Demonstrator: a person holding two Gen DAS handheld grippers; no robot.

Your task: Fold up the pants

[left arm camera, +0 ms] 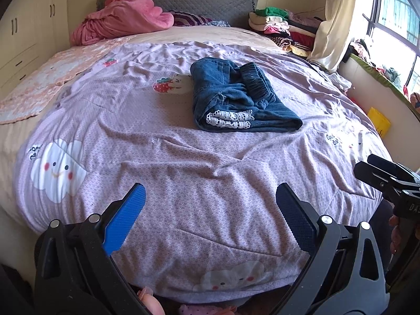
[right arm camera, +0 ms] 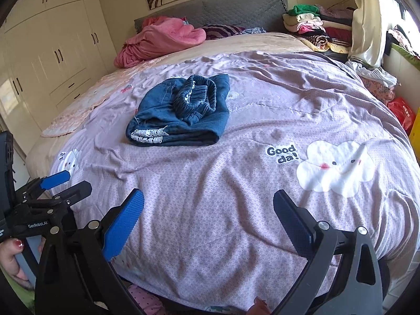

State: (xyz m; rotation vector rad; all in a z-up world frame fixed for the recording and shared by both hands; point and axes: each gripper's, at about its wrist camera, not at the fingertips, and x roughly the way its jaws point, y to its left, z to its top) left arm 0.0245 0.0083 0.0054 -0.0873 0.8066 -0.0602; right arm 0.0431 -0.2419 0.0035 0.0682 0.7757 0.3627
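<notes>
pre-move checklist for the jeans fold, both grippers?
1. Left gripper open, holding nothing: ok.
2. Right gripper open, holding nothing: ok.
3. Both grippers clear of the jeans, over the near part of the purple quilt: ok.
4. Jeans folded into a compact bundle: ok.
5. Fold tidy: not ok, elastic waistband bunched on top.
6. Lace hems aligned: cannot tell.

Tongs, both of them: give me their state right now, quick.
Left tongs: open, holding nothing, above the quilt.
Right tongs: open, holding nothing; the folded pants lie untouched ahead.
</notes>
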